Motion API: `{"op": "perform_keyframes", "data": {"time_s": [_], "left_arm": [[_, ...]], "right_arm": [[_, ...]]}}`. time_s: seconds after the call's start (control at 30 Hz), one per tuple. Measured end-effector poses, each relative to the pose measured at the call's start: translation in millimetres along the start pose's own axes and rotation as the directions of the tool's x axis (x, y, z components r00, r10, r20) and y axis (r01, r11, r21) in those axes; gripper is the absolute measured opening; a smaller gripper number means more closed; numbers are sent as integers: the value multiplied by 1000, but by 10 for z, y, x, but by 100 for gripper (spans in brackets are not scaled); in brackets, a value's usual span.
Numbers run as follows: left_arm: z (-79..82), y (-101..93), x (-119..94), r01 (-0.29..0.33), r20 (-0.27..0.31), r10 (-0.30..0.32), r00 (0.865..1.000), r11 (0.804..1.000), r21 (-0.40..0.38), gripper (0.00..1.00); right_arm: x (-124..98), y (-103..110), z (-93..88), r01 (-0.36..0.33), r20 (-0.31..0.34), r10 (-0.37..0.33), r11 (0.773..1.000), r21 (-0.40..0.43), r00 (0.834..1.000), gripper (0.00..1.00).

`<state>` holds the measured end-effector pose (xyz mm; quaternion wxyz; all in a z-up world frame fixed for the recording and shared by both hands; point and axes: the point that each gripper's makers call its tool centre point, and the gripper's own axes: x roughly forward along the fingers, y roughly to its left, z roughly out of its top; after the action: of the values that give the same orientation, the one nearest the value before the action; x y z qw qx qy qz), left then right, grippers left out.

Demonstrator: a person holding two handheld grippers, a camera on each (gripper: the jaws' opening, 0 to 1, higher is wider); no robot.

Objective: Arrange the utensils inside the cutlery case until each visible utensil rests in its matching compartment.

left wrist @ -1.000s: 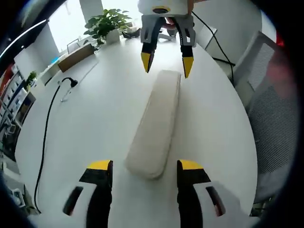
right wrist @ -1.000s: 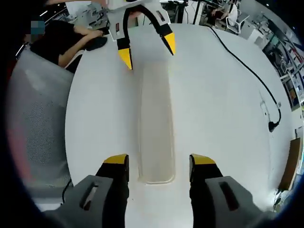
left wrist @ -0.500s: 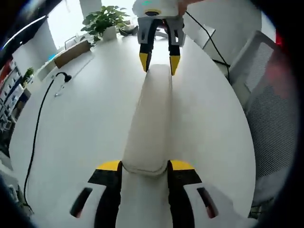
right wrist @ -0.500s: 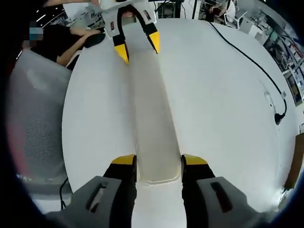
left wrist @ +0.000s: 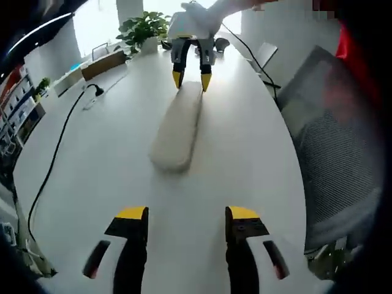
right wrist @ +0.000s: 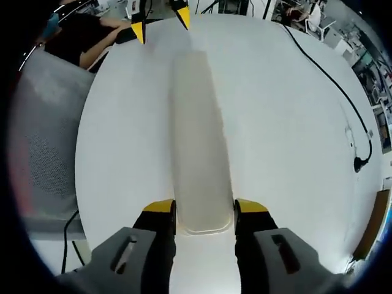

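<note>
A long, cream-white cutlery case (left wrist: 177, 128) lies closed on the white table (left wrist: 245, 147), so no utensils show. In the right gripper view my right gripper (right wrist: 205, 211) is shut on the near end of the case (right wrist: 199, 141), one jaw pressed to each side. The left gripper view shows that same right gripper (left wrist: 191, 79) clamped on the case's far end. My left gripper (left wrist: 187, 214) stands open with nothing between its jaws, a short way back from the case's near end. From the right gripper view the left gripper (right wrist: 160, 23) hangs beyond the far end, apart from the case.
A black cable (left wrist: 55, 159) runs along one side of the table, also seen as a cable (right wrist: 337, 79) in the right gripper view. A potted plant (left wrist: 144, 27) and a cardboard box (left wrist: 104, 61) stand at the far end. A mesh chair (right wrist: 43, 141) and a seated person (right wrist: 86, 46) flank the other side.
My left gripper has let go of the case's end, opened and drawn back from it. My right gripper has stayed shut on the other end.
</note>
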<state>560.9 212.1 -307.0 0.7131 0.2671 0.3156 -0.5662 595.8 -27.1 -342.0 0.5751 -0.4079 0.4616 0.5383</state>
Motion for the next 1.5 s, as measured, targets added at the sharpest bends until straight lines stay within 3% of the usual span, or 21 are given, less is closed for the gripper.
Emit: {"op": "perform_keyframes", "data": {"time_s": [0.07, 0.17, 0.3, 0.43, 0.6, 0.73, 0.8, 0.9, 0.97, 1.03, 1.07, 1.2, 1.27, 1.3, 1.37, 1.5], "left_arm": [[96, 66, 24, -45, 66, 48, 997, 998, -45, 50], [135, 113, 27, -80, 107, 88, 990, 994, -76, 50], [77, 179, 33, -136, 79, 137, 987, 990, -22, 53], [168, 223, 134, -143, 88, 148, 985, 988, -54, 53], [169, 205, 328, -119, 43, 120, 992, 993, -19, 53], [299, 271, 421, -138, 63, 139, 988, 990, -10, 52], [345, 295, 456, -144, 45, 142, 989, 989, 35, 52], [334, 270, 532, -85, -2, 85, 996, 992, 91, 52], [359, 324, 569, -84, -22, 88, 996, 985, 153, 52], [442, 443, 603, -87, 17, 85, 996, 991, 101, 52], [428, 510, 632, -63, 20, 62, 998, 996, 70, 53], [253, 525, 718, -56, -66, 65, 996, 991, 121, 51], [199, 489, 726, -39, -81, 45, 996, 996, 80, 42], [152, 473, 716, -38, -96, 45, 994, 996, 76, 42], [160, 488, 693, -43, -103, 55, 993, 992, 122, 41], [101, 386, 654, -14, -131, 32, 991, 991, 134, 42]], "right_arm": [[-7, 1, -16, 5, 11, -5, 1000, 4, 1000, 35], [-5, -17, -6, 1, 14, -1, 1000, -9, 1000, 35], [-2, -10, -5, 4, -39, -5, 1000, -24, 999, 35], [-6, -12, -1, 8, -53, -10, 999, -42, 999, 35], [-6, -19, 2, 15, -20, -16, 999, -41, 1000, 35], [0, -16, 52, 8, 41, -8, 1000, -23, 999, 35], [-2, -13, 72, -2, 65, 2, 1000, 2, 998, 35], [4, -21, 113, 0, 88, -1, 1000, 3, 996, 35], [12, -25, 136, 6, 97, -5, 1000, -7, 995, 35], [14, -56, 132, 21, 88, -15, 998, -57, 996, 35], [16, -46, 132, 13, 87, -8, 998, -61, 996, 35], [24, -59, 144, 1, 83, 3, 999, -45, 997, 35], [38, -121, 154, 1, 86, 2, 999, -37, 996, 35], [44, -111, 166, 4, 95, -1, 999, -33, 995, 35], [58, -100, 193, 5, 111, -2, 1000, -31, 994, 35], [81, -24, 258, 9, 121, -4, 999, -44, 993, 35]]}}
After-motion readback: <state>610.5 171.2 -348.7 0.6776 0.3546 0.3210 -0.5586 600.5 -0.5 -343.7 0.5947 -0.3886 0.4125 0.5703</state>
